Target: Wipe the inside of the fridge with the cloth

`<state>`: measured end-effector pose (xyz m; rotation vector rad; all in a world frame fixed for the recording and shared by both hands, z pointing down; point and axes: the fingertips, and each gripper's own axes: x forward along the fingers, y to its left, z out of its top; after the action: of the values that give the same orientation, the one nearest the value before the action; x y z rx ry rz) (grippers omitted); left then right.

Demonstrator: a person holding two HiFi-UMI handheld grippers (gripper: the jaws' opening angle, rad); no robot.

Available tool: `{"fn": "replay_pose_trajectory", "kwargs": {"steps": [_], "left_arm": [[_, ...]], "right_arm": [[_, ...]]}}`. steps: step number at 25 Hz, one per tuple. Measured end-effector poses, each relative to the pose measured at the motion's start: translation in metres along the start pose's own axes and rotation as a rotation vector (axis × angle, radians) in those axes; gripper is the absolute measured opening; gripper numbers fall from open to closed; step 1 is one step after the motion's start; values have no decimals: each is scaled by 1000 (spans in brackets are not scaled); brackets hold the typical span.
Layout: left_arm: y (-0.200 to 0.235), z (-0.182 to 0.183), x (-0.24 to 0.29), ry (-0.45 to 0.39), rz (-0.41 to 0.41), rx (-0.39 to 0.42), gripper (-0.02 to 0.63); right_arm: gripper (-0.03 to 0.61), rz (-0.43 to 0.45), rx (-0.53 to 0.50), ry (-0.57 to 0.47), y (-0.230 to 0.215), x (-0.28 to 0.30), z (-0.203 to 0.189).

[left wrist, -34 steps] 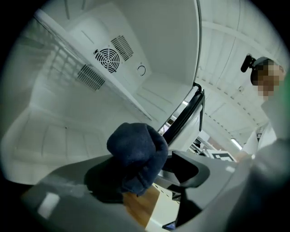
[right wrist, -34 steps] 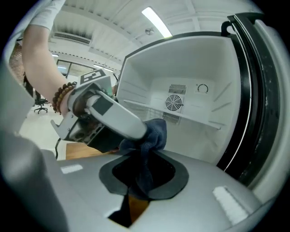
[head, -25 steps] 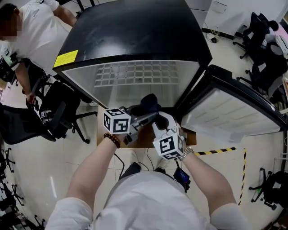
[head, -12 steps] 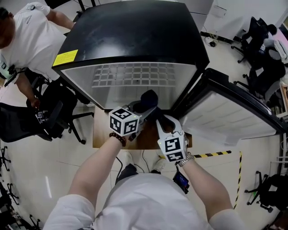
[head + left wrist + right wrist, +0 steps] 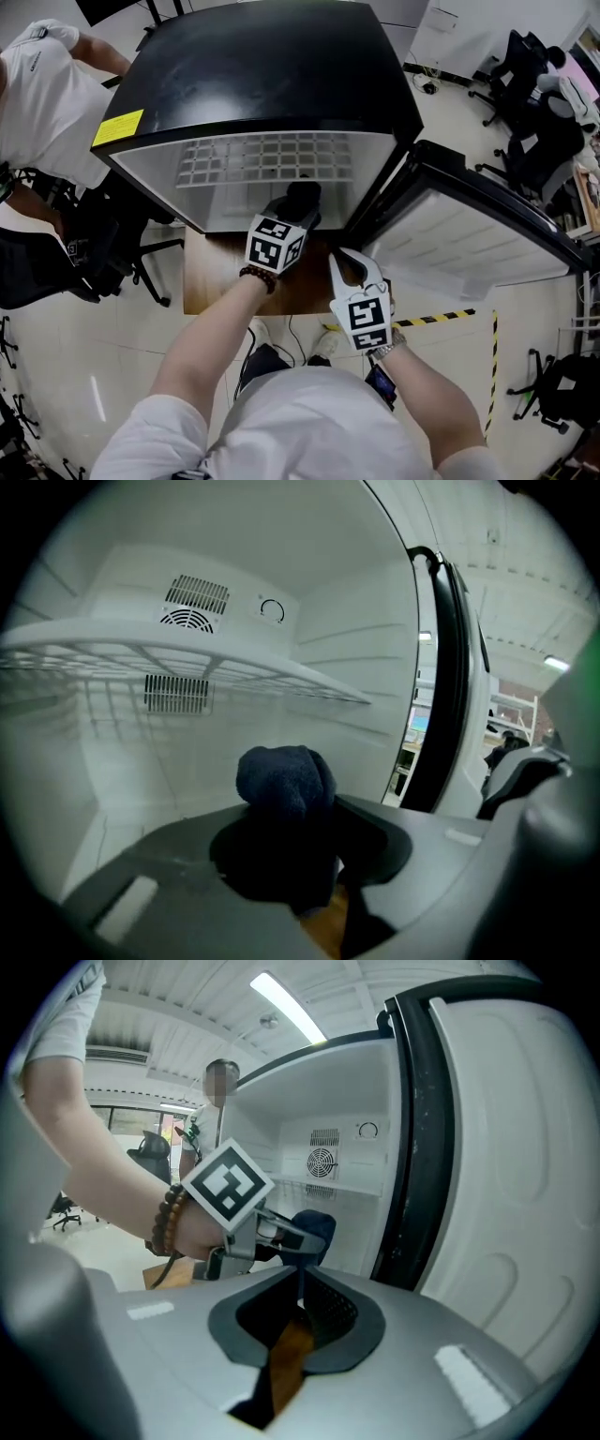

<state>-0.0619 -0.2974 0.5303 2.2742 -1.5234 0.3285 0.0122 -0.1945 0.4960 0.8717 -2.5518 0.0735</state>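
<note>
Left gripper [image 5: 289,223] clamps the navy cloth [image 5: 285,782] just inside the open fridge [image 5: 262,66], under its wire shelf [image 5: 272,157]. Right gripper [image 5: 300,1288], at its 5 o'clock, has just been closing its jaws and holds nothing; the fridge door [image 5: 469,239] is at 3 o'clock.

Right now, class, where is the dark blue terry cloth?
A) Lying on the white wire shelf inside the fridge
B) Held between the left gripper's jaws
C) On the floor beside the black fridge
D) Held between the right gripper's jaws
B: the left gripper view shows the dark blue terry cloth bunched between the jaws of the left gripper, which have just been closing on it.
</note>
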Motion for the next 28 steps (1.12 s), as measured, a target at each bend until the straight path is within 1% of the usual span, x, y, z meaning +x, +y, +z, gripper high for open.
{"fn": "replay_pose_trajectory", "kwargs": {"steps": [4, 9, 16, 23, 28], "left_arm": [[10, 0, 19, -6, 53, 20, 115], [24, 9, 44, -40, 96, 8, 114], [34, 25, 79, -82, 104, -1, 103], [49, 34, 103, -90, 126, -20, 103], [57, 41, 116, -118, 132, -49, 103]], "right_arm": [[6, -9, 33, -14, -5, -9, 3], [3, 10, 61, -30, -6, -19, 7], [3, 54, 42, -65, 1, -28, 18], [3, 59, 34, -50, -2, -32, 7], [3, 61, 30, -51, -5, -34, 4]]}}
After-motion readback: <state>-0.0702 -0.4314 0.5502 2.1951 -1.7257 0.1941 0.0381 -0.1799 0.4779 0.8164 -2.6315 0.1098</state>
